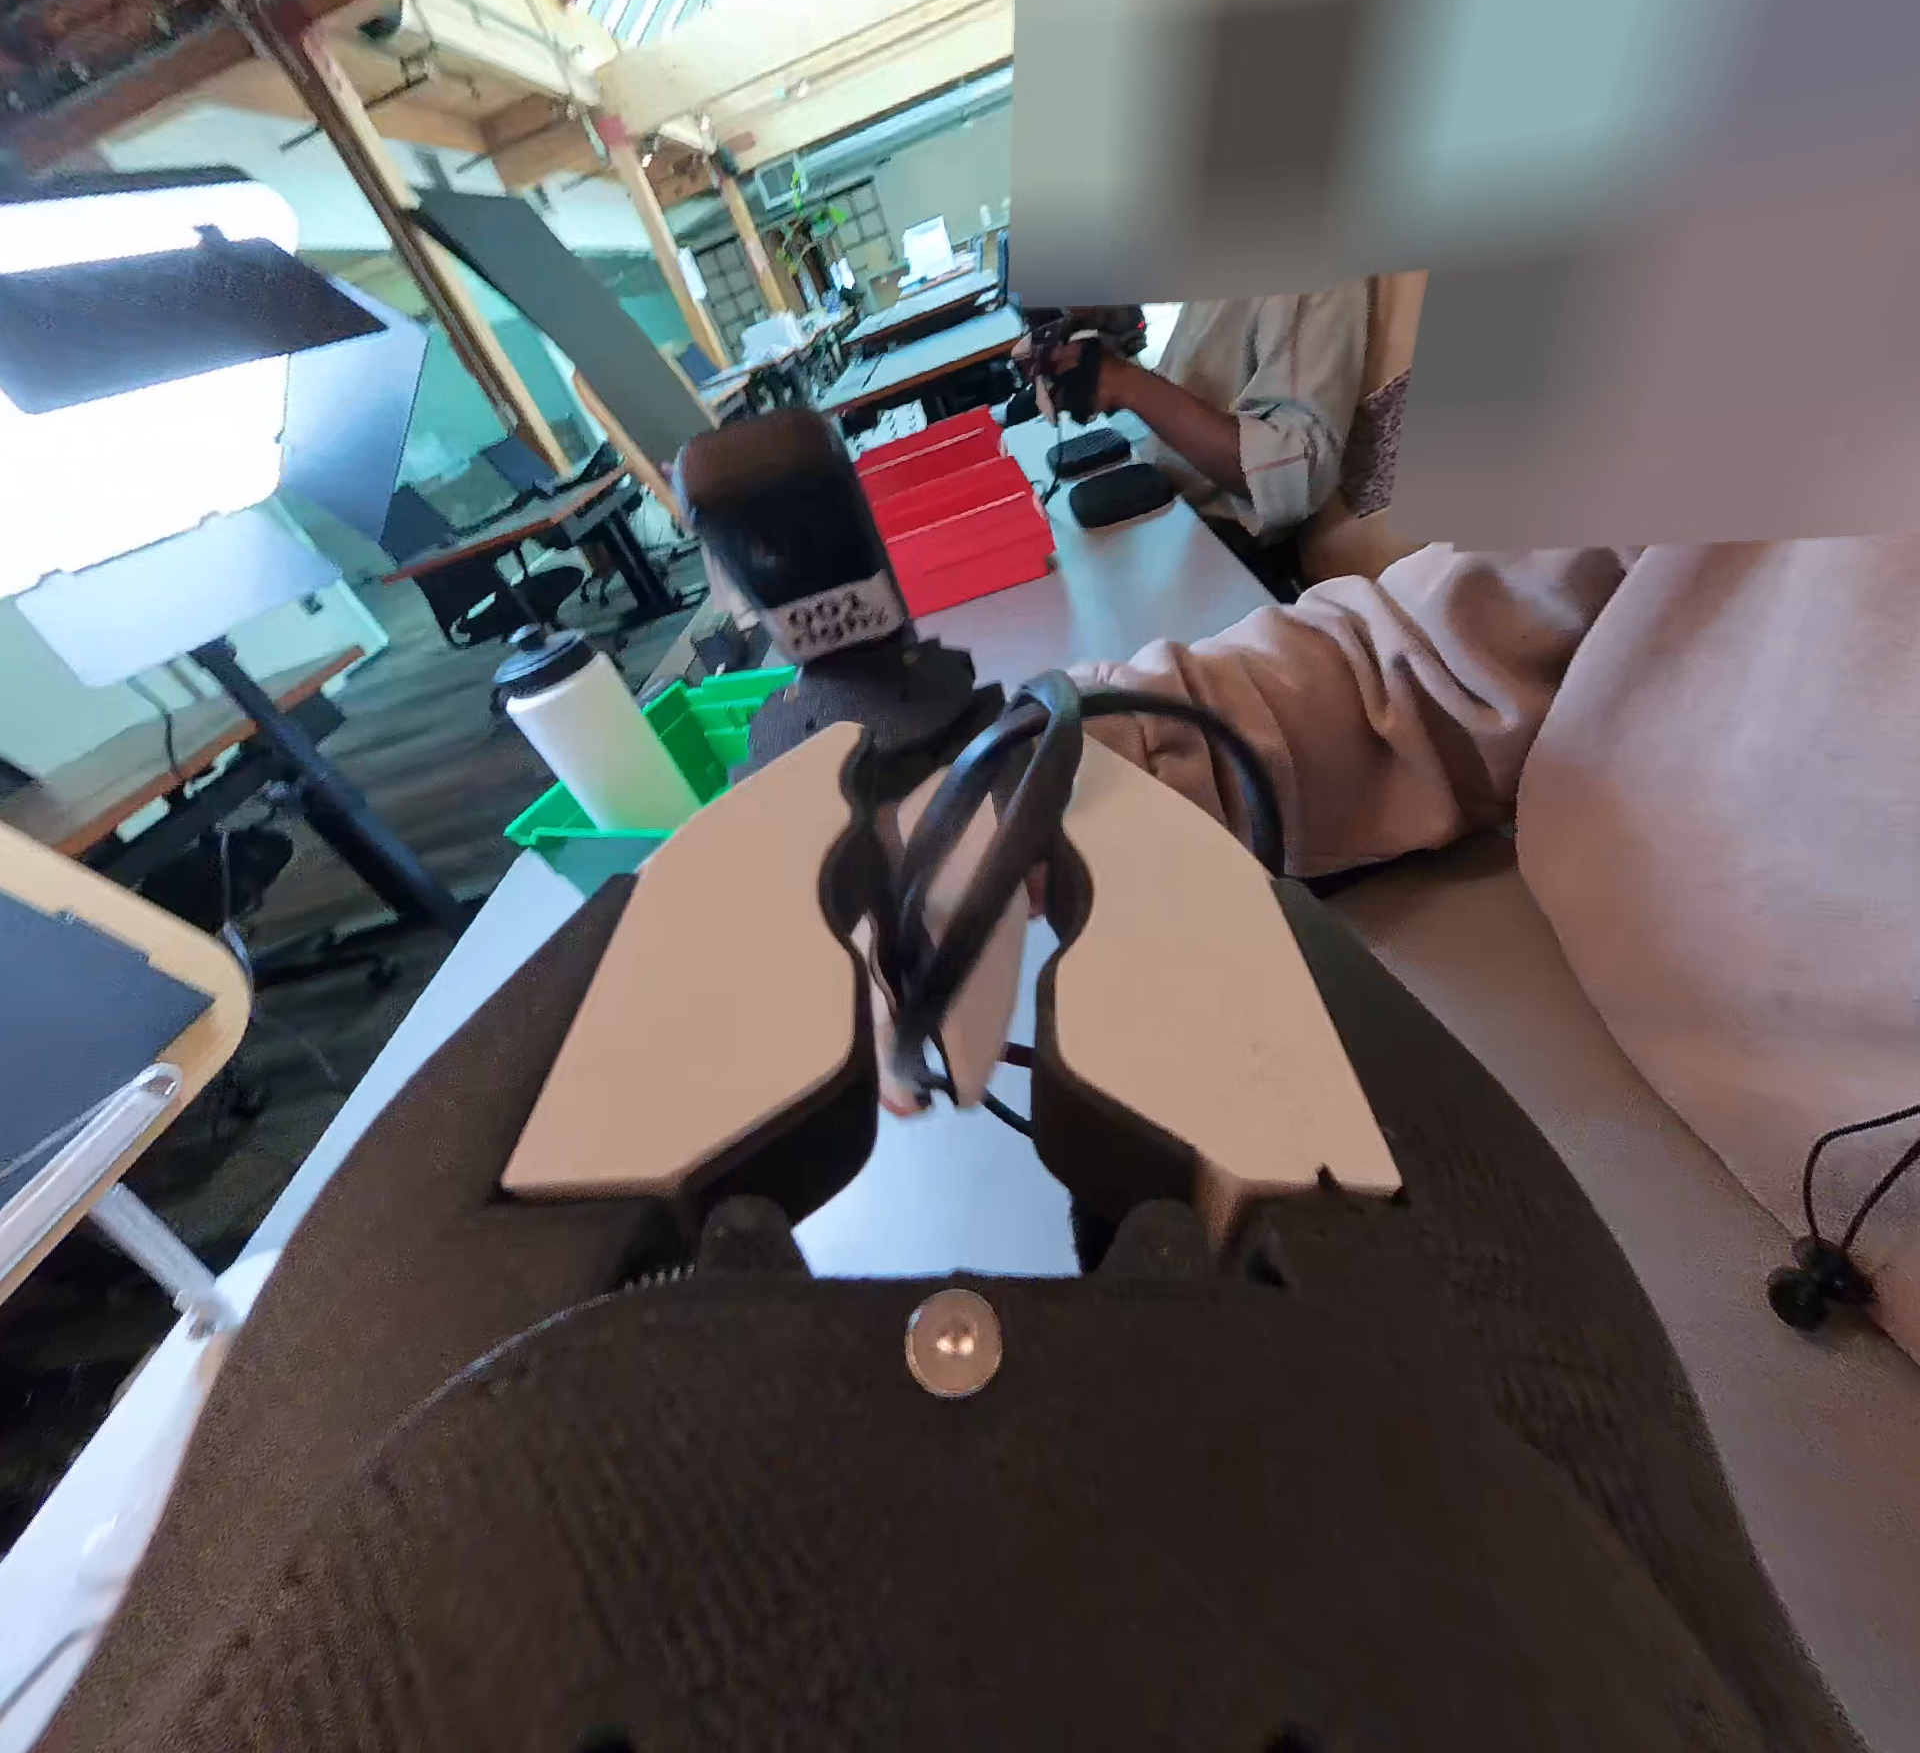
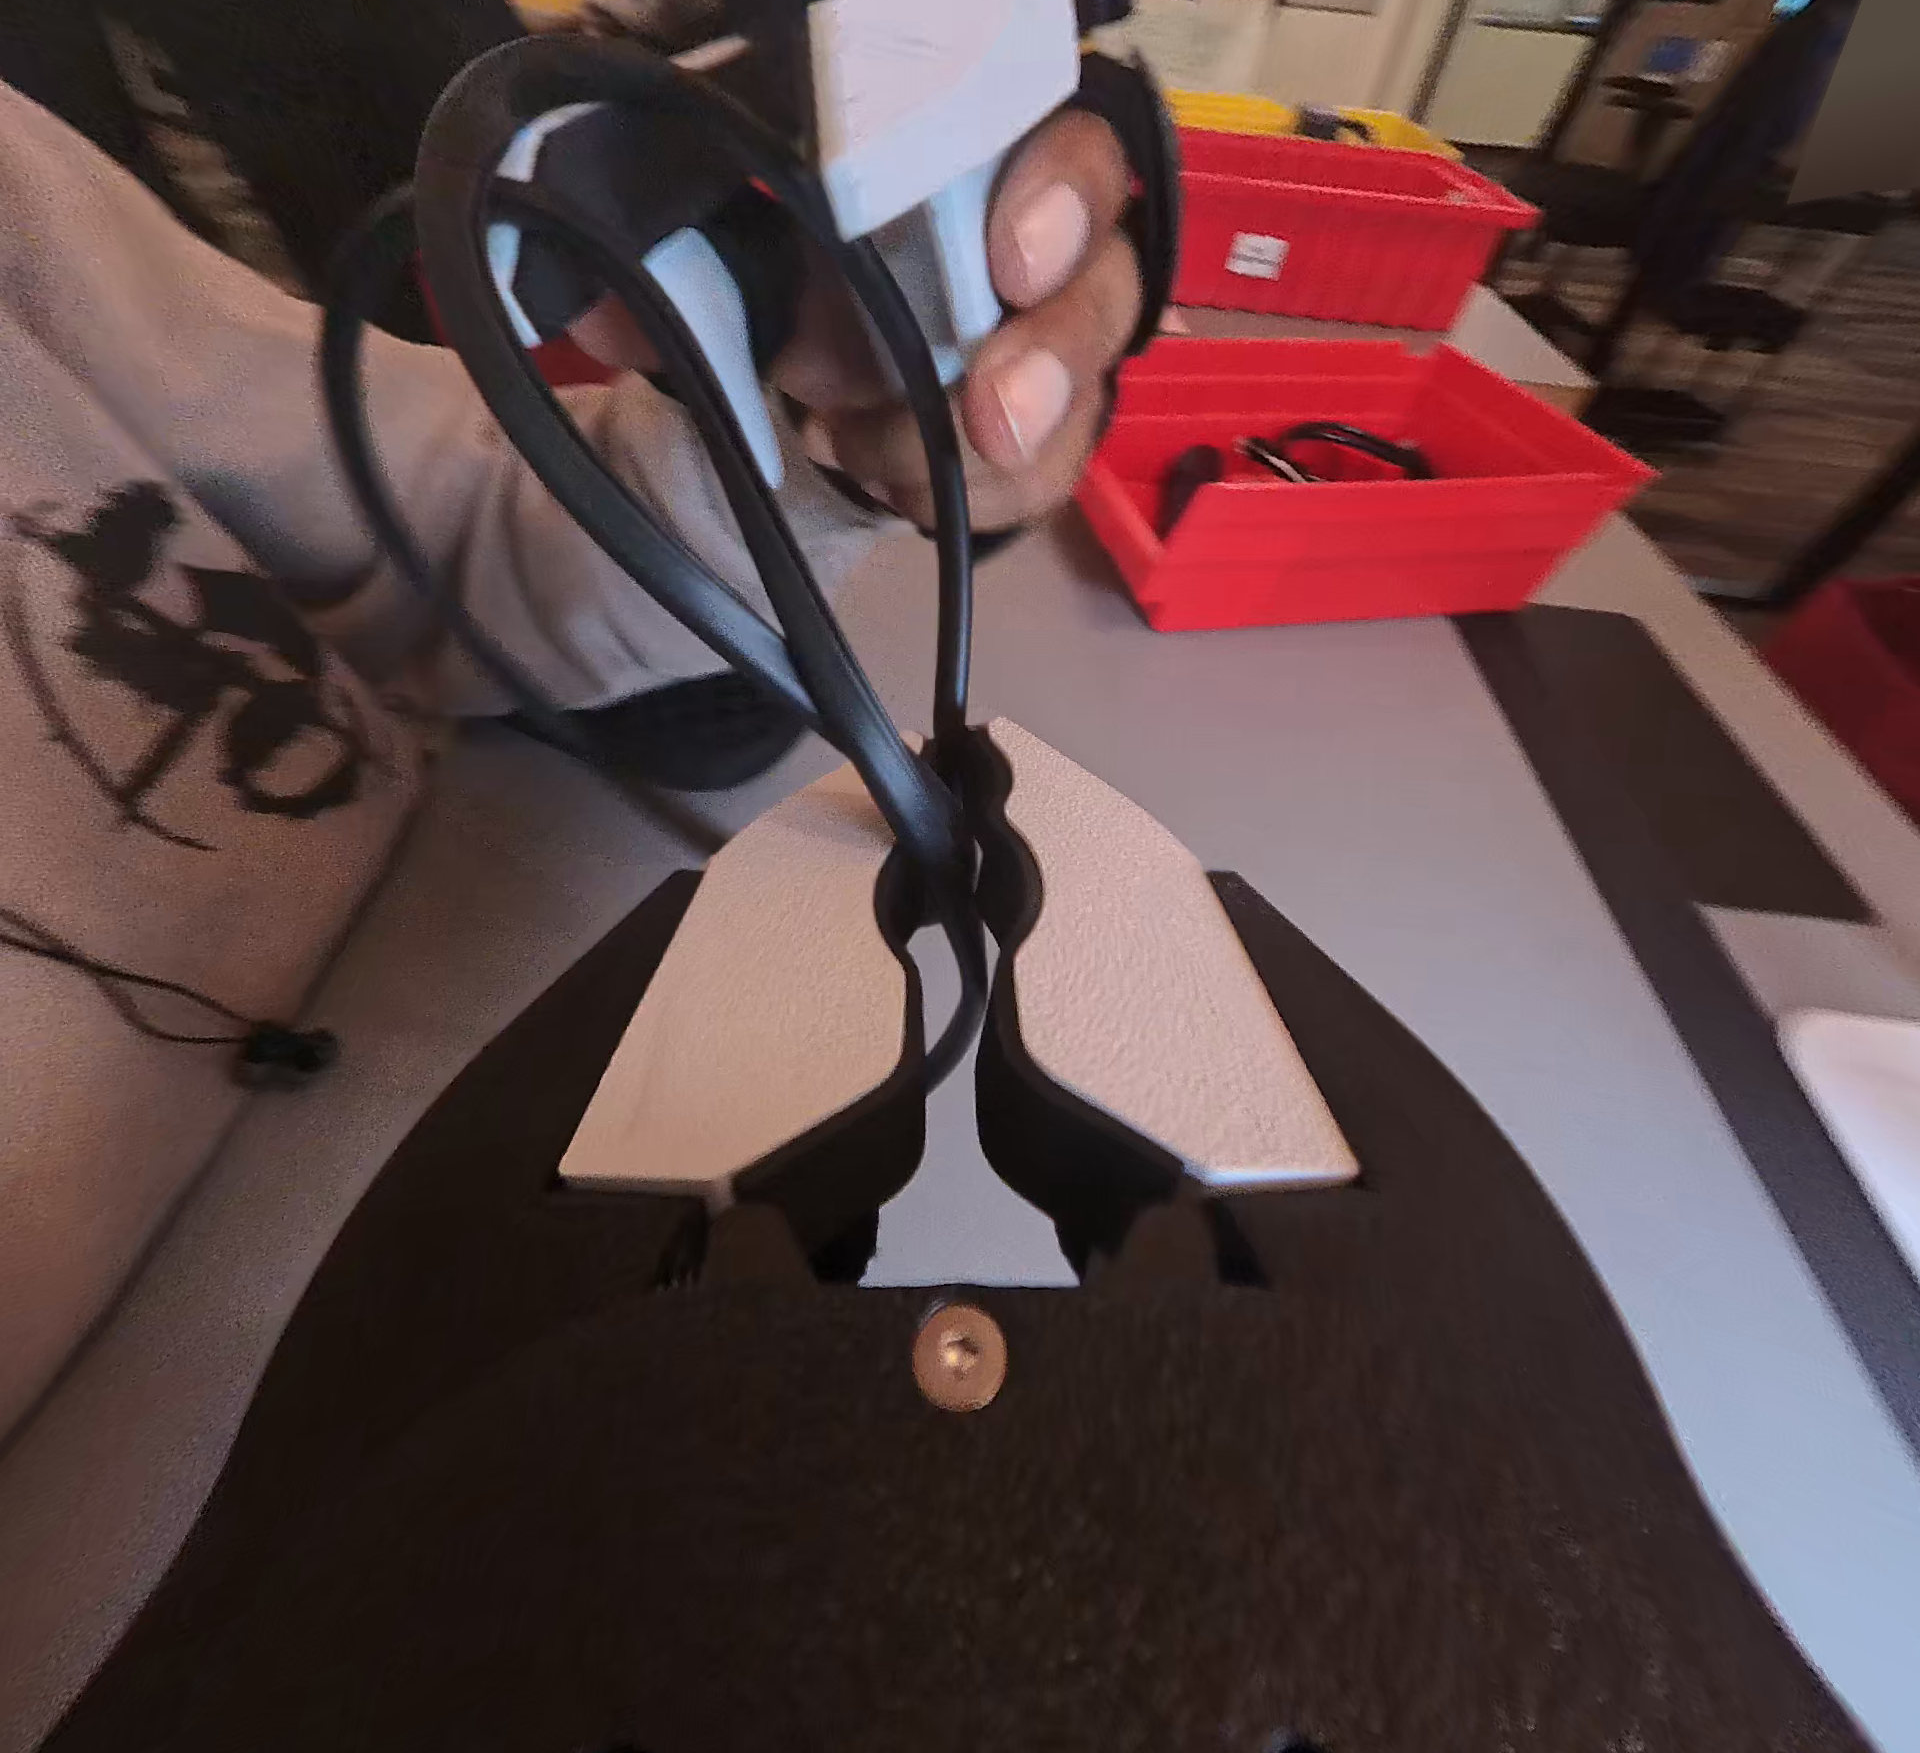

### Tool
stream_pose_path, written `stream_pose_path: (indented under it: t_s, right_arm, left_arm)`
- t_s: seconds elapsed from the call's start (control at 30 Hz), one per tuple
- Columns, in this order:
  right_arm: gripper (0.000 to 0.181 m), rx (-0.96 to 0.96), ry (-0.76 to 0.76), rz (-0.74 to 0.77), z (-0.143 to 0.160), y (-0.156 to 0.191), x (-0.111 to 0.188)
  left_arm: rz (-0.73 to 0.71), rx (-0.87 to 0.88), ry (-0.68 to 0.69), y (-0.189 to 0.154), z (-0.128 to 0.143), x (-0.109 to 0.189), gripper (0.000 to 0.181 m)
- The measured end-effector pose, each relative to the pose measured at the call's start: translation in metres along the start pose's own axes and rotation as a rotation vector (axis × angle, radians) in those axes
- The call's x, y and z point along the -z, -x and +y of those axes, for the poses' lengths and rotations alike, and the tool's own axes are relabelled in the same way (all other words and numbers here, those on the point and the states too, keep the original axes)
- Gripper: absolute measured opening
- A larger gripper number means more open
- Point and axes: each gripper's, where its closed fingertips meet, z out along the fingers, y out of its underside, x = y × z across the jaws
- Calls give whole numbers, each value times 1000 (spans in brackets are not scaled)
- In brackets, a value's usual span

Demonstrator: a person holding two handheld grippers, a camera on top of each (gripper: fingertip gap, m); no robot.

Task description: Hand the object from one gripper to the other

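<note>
A looped black cable hangs in the air between my two grippers, which face each other above the grey table. My right gripper is shut on the cable's lower strands. The loop rises toward my left gripper, whose white fingers stand apart, with one of them inside the loop. In the left wrist view my left gripper is open around the cable and around the right gripper's fingertips, which sit between its jaws.
Red bins stand on the table to the right, one with dark cables inside. A green bin and a white bottle stand at the table's far edge. Another person sits farther along. A black mat lies on the right. One gripper's finger ends stand about 8 cm off the other's.
</note>
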Motion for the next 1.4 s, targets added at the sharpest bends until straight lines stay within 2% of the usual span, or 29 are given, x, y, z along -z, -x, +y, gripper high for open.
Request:
stream_pose_path:
  t_s: [0.07, 0.17, 0.23, 0.3, 0.33, 0.4, 0.43, 0.5, 0.63, 0.67, 0.73, 0.83, 1.0, 1.07, 1.13, 1.27, 1.4]
  right_arm:
    - [4, 50, 60, 168, 2, -26, 18]
    - [4, 165, 216, 519, 8, -72, 57]
    - [4, 218, 312, 756, 8, -98, 88]
    - [5, 246, 397, 964, 7, -117, 118]
    - [5, 238, 400, 1046, 5, -122, 129]
    - [5, 178, 300, 1097, -4, -124, 133]
    - [5, 138, 223, 1094, -10, -123, 131]
    - [5, 72, 78, 1043, -22, -117, 123]
    - [5, -166, -339, 755, -57, -93, 109]
    - [5, -217, -461, 678, -69, -87, 111]
    - [5, -292, -633, 570, -85, -78, 120]
    - [5, -312, -766, 474, -99, -68, 129]
    - [5, -361, -825, 271, -115, -44, 117]
    - [5, -366, -798, 207, -118, -36, 106]
    - [5, -312, -721, 217, -114, -32, 95]
    - [5, -231, -553, 248, -101, -30, 76]
    - [5, -190, -495, 249, -98, -26, 68]
  left_arm:
    - [-43, 19, 4, 10, -3, 9, 37]
    - [-94, 94, -59, 24, -17, 25, 41]
    - [-175, 136, -71, 39, -18, 35, 39]
    - [-249, 221, -59, 53, -13, 36, 30]
    - [-266, 280, -39, 57, -5, 32, 30]
    - [-251, 420, 1, 57, 17, 13, 32]
    - [-213, 503, -3, 53, 28, -1, 34]
    - [-84, 732, -100, 40, 45, -33, 39]
    - [214, 1263, -361, 3, 82, -94, 45]
    - [233, 1310, -371, -8, 92, -107, 49]
    - [244, 1290, -351, -29, 98, -123, 50]
    - [241, 1198, -300, -43, 93, -132, 52]
    - [66, 1121, -293, -21, 113, -127, 63]
    - [59, 1136, -340, -11, 111, -119, 63]
    - [58, 1115, -399, -4, 101, -110, 61]
    - [60, 1054, -453, 9, 81, -94, 52]
    - [-7, 995, -357, 17, 93, -88, 25]
